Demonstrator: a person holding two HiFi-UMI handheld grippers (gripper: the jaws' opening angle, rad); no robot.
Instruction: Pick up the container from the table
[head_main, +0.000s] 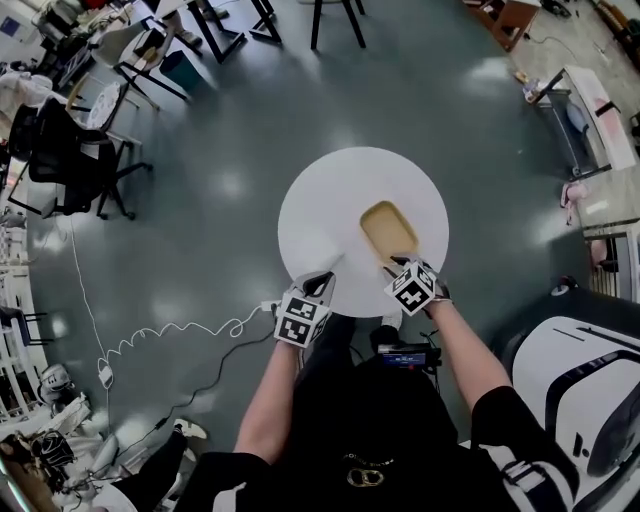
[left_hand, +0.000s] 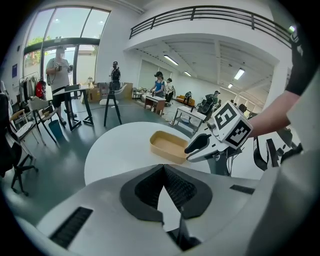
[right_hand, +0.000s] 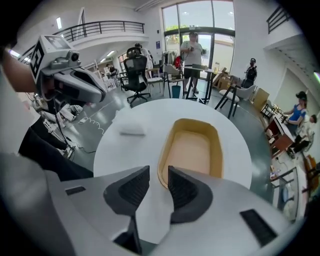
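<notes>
I am looking down on a round white desk (head_main: 320, 215), with the tan container (head_main: 388, 230) sitting open side up on its right half. My right tongs (right_hand: 158, 172) are hanging spread apart at the container's near rim, gripping nothing. My left tongs (left_hand: 163, 167) are resting pinched together, empty, beside it.

The right gripper (right_hand: 158, 174) is held open at the container (right_hand: 194, 149), by its near rim. The container is set on a table (right_hand: 122, 152).
</notes>
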